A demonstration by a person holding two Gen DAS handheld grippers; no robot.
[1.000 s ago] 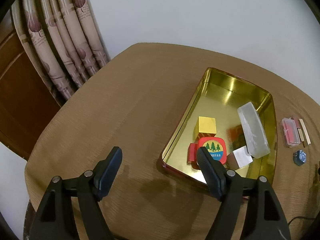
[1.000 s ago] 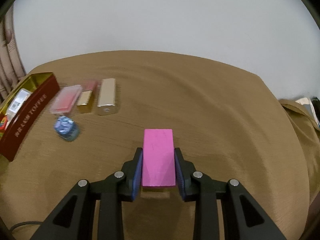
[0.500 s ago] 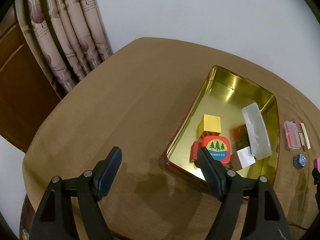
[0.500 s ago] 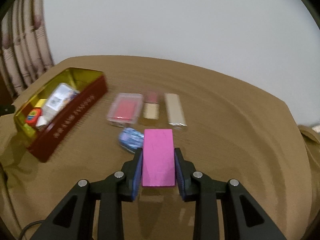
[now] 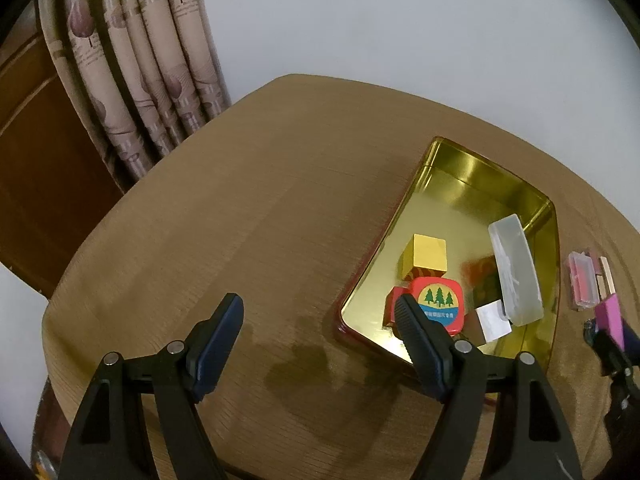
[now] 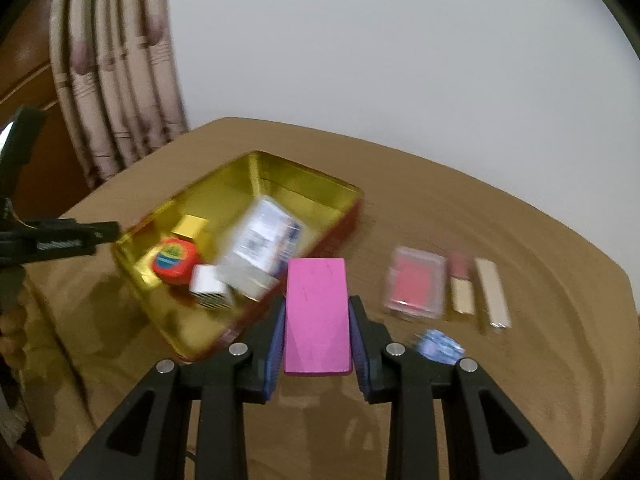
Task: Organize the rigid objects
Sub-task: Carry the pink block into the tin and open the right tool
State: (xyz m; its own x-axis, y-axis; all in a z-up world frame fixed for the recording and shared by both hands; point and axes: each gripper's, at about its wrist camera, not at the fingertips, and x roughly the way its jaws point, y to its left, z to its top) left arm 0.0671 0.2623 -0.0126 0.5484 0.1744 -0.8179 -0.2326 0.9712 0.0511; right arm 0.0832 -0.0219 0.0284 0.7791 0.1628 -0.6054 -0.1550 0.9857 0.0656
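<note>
Your right gripper (image 6: 316, 322) is clenched on a flat, smooth pink block (image 6: 316, 312), its ribbed blue pads pressed to the block's long sides; the block sits above the near edge of the tin (image 6: 308, 176) and just beside its right wall. Your left gripper (image 5: 320, 312) stands released with nothing between its pads, over the brown woven tablecloth (image 5: 240, 220) beside the tin's left wall. The tin is a rectangular metal box with rounded corners, a glossy gold interior and a dark red exterior. Inside it lie a yellow cube (image 5: 427, 258), a red rounded tape (image 5: 439, 304) with a label showing three green trees over a blue band, a small silver block (image 5: 493, 320) and a frosted clear case (image 5: 516, 272); the writing on these is too blurred to read. On the cloth right of the tin lie a clear box (image 6: 416, 286) with red contents, a pink-and-gold tube (image 6: 462, 288), a pale gold bar (image 6: 493, 294) and a blue faceted piece (image 6: 440, 346).
</note>
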